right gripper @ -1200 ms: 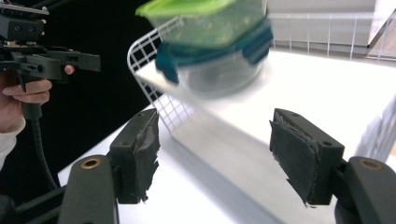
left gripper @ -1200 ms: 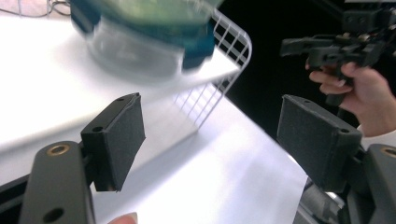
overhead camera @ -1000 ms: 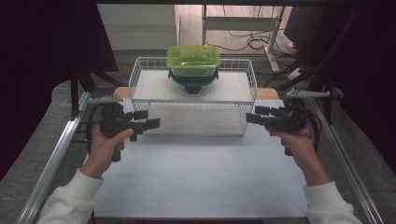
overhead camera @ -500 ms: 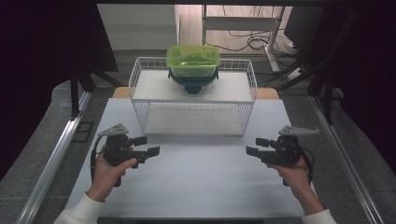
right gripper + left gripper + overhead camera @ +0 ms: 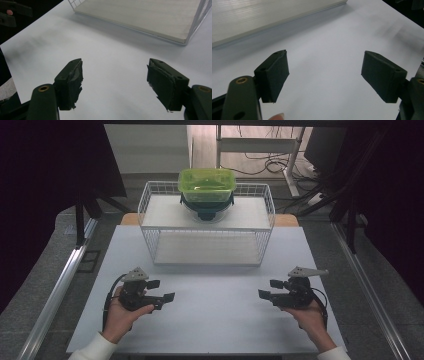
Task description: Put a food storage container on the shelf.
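White and bare, the surface (image 5: 215, 320) carries both hands at its near edge. The left gripper (image 5: 162, 290) and the right gripper (image 5: 266, 289) lie low on it, well apart, pointing at each other. Each has its jaws spread wide with nothing between them; the right pair has just been opening. Beyond them stands a white wire basket (image 5: 207, 247), and on its far rim sits a green lidded container (image 5: 207, 185) stacked over a dark bowl (image 5: 207, 210).
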